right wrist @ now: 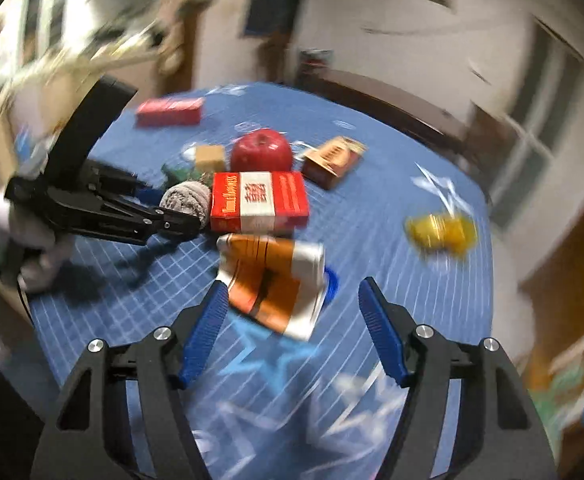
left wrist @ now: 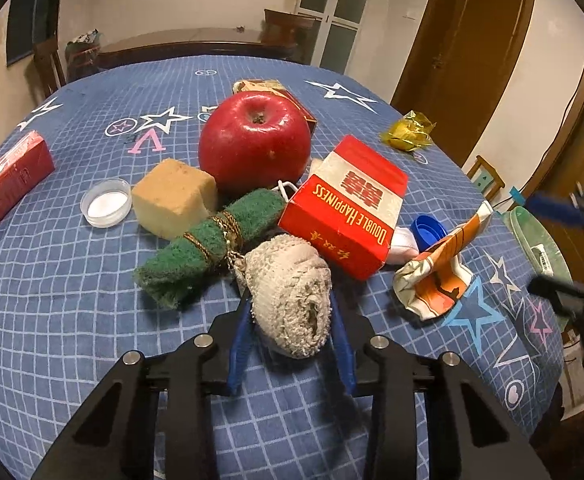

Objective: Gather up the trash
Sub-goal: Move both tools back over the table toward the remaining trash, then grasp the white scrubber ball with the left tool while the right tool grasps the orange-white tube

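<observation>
the right wrist view is smeared by motion, so the room behind and the print on the cloth are hard to read, and the yellow foil wrapper (right wrist: 440,232) is only a blur near the far right edge of the worktop (right wrist: 412,280). in the left wrist view the left tool (left wrist: 292,304) has its blue fingers (left wrist: 240,336) pressed against both sides of a rolled grey-white cloth wad (left wrist: 288,292), which hides their tips. that wad lies at the near end of a crowded pile, touching a green scouring pad (left wrist: 208,240) tied with gold cord and just beside a red double happiness cigarette box (left wrist: 348,208). the box covers part of a blue bottle cap (left wrist: 428,232) and something white under it. a red apple (left wrist: 254,138) hides most of a brown packet behind it. the right tool (right wrist: 292,312) stands spread, nothing between its fingers, with a crumpled orange-and-white wrapper (right wrist: 272,284) lying just ahead of the left finger. a red box (left wrist: 8,180) is cut off at the left edge. open cloth lies in front of the pile and toward the far right corner.
</observation>
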`<action>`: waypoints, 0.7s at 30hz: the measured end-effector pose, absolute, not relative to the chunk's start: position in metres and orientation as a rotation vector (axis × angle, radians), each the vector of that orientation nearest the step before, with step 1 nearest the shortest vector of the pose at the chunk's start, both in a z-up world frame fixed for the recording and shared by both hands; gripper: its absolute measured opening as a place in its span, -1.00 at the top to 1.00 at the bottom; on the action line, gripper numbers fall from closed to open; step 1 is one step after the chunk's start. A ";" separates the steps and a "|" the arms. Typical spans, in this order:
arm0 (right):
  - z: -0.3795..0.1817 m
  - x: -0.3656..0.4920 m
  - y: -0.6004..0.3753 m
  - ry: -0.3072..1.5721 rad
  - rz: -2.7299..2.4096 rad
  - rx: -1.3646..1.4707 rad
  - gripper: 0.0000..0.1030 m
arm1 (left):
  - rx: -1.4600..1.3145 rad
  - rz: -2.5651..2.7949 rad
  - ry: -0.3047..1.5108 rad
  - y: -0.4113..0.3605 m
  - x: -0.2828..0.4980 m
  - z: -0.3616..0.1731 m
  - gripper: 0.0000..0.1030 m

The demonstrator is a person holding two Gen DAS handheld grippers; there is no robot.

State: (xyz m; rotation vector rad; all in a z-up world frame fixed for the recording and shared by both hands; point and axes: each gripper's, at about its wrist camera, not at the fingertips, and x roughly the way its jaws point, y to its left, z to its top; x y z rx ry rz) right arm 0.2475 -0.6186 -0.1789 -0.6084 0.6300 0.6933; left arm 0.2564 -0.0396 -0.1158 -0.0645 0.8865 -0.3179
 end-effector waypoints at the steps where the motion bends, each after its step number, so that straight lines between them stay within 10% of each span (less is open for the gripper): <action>1: -0.180 0.255 -0.614 0.647 0.709 -0.661 -0.26 | -0.061 -0.319 0.887 -0.040 0.257 -0.116 0.27; 12: -0.206 0.295 -0.564 0.823 0.900 -0.988 -0.15 | -0.054 -0.342 0.890 -0.040 0.260 -0.118 0.27; 21: -0.216 0.272 -0.571 0.803 0.825 -0.895 0.73 | -0.064 -0.338 0.884 -0.038 0.256 -0.118 0.27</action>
